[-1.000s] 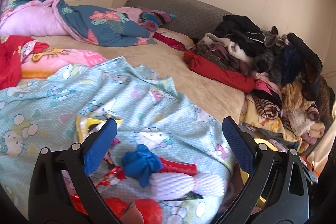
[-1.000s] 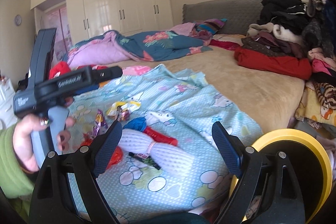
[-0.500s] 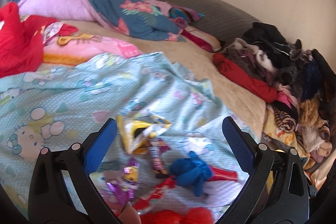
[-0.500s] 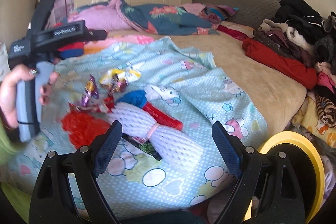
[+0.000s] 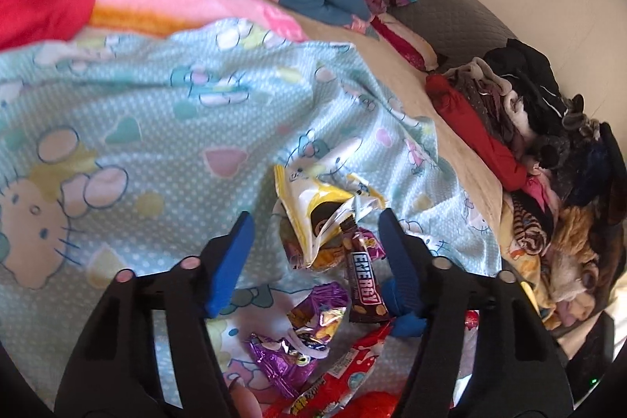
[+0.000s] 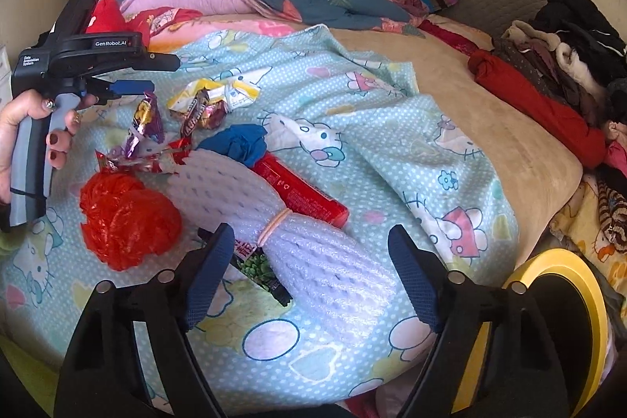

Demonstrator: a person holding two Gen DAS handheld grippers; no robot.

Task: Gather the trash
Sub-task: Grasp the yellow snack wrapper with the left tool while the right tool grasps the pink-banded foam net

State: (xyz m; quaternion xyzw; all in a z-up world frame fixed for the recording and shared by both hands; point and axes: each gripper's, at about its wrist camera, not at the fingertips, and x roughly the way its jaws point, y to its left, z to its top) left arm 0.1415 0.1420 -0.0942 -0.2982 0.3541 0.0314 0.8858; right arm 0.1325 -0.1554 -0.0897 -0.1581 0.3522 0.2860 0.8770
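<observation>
Trash lies on a light-blue cartoon sheet point(image 6: 392, 128). My left gripper point(image 5: 315, 253) hangs just over the wrappers, its jaws closing. Between them lie a yellow-white wrapper point(image 5: 313, 206) and a brown energy bar wrapper point(image 5: 362, 285), and the pads press on neither. Purple foil wrappers point(image 5: 309, 332) and a red wrapper point(image 5: 345, 379) lie nearer the camera. My right gripper point(image 6: 311, 277) is low over a white foam net bundle point(image 6: 274, 222) tied with a rubber band. Its jaws are closing around the bundle with a gap left. The left gripper point(image 6: 131, 87) shows at the far left, held by a hand point(image 6: 15, 128).
A red crumpled plastic bag point(image 6: 125, 218), a red tube point(image 6: 301, 194), a blue crumpled cloth point(image 6: 239, 143) and a dark sachet point(image 6: 258, 269) lie around the foam net. A yellow-rimmed bin point(image 6: 548, 320) stands at the bed's corner. Piled clothes point(image 6: 568, 65) fill the right side.
The left gripper has come forward and down over the wrappers, and its jaws have narrowed. The right gripper has sunk closer to the foam net, with its jaws slightly narrower.
</observation>
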